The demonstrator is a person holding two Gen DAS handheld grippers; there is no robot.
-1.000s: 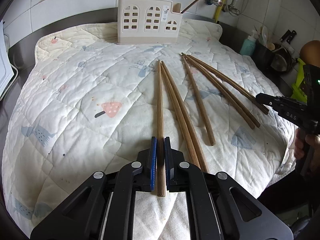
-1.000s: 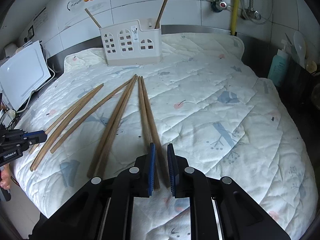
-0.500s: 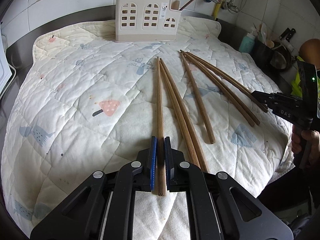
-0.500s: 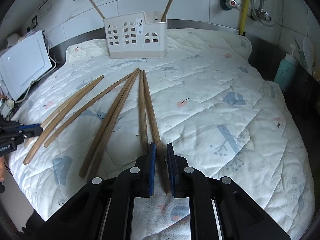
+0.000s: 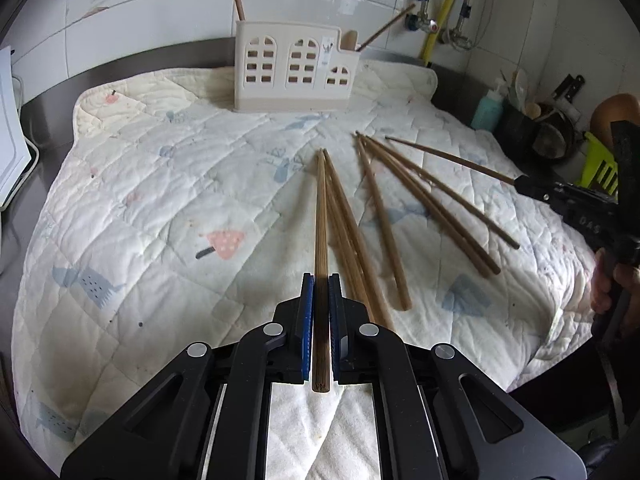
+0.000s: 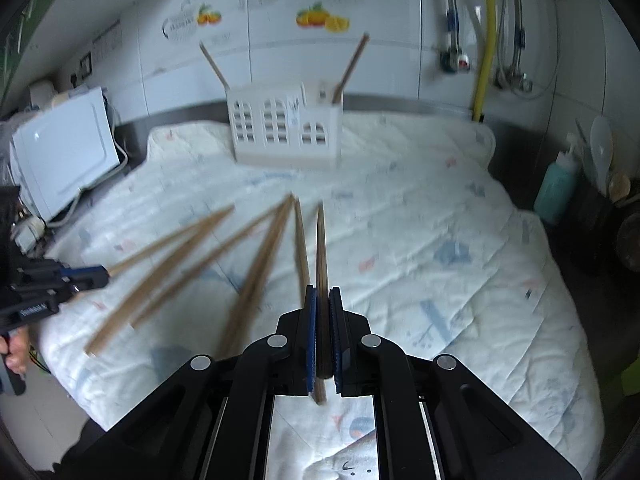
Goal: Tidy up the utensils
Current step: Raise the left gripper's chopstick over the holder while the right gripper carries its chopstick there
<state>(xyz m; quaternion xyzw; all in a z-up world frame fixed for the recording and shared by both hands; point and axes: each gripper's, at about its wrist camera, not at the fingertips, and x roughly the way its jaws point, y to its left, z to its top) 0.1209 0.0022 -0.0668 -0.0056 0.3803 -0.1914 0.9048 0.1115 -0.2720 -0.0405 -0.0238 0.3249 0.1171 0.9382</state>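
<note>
1. Since a second ago the right tongs have closed on the long brown wooden chopstick that lay between their blue pads and lifted it off the quilt; in the left wrist view it now hangs above its neighbours.
2. The left tongs are clamped narrow on another ribbed wooden chopstick, as before, now with its far tip raised off the quilt.
3. Both held sticks point their long axes away from the tongs toward the white plastic house-shaped utensil holder, which stands upright at the far edge of the cream quilted mat on the counter. Each must tip tip-down to enter it.
4. The left tongs appear to line up more directly with the holder; which hand is nearer I cannot tell.
5. The remaining loose chopsticks lie fanned on the mat in front of the holder.
6. The right view is motion-blurred, so stick counts are unsure; the holder's compartments and what stands inside are mostly hidden.
</note>
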